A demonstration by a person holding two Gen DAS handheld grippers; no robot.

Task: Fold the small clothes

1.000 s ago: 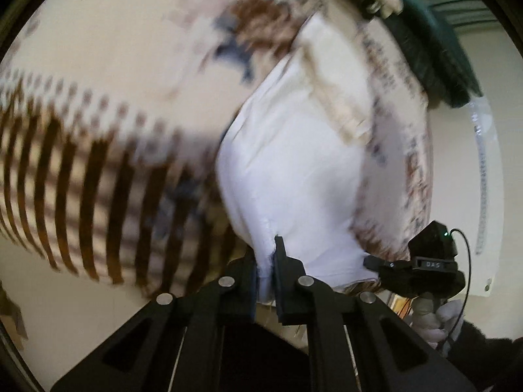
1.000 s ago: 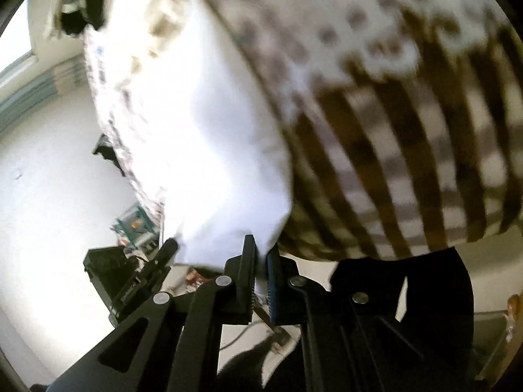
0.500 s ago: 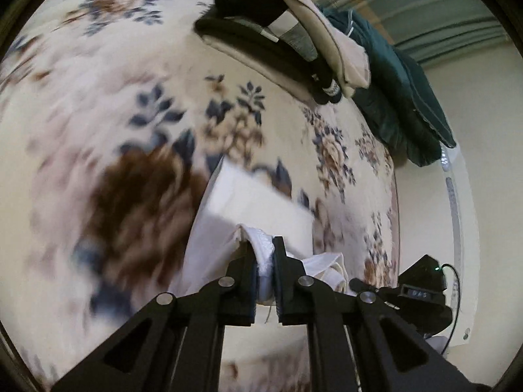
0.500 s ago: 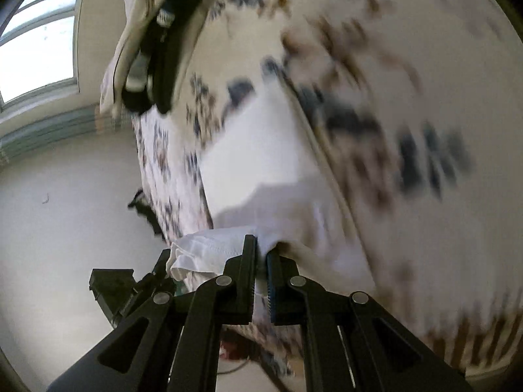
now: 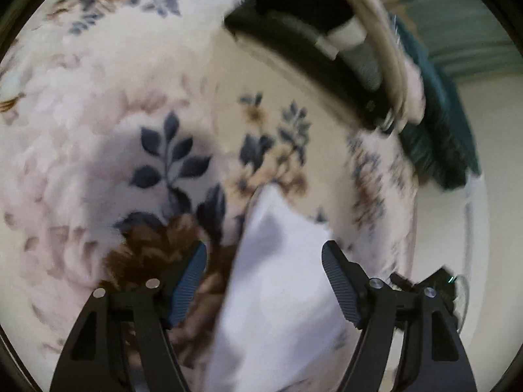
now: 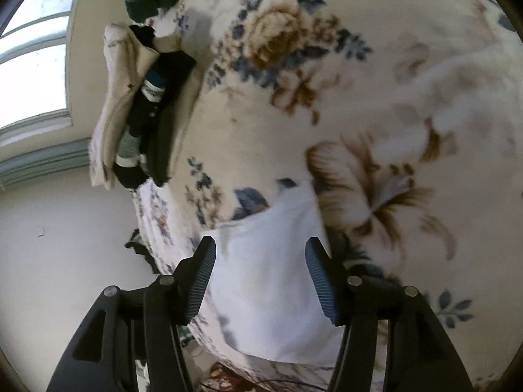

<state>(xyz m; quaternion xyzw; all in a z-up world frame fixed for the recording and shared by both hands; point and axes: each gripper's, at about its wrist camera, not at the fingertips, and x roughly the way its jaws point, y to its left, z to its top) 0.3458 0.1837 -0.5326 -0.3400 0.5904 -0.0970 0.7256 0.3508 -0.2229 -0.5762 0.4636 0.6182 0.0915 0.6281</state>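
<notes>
White cloth [image 5: 278, 294] blurred, its near edge cut off.

This is a bedroom in a home. A bed takes up most of the view, covered by a plush cream blanket [image 6: 376, 104] patterned with brown flowers and blue leaves. A pile of clothes [image 6: 143, 104] sits near its edge, dark and cream garments heaped together, with a dark green quilt [image 5: 438, 137] beside them. Behind are plain cream walls and a bright window [image 6: 32, 65]
</notes>
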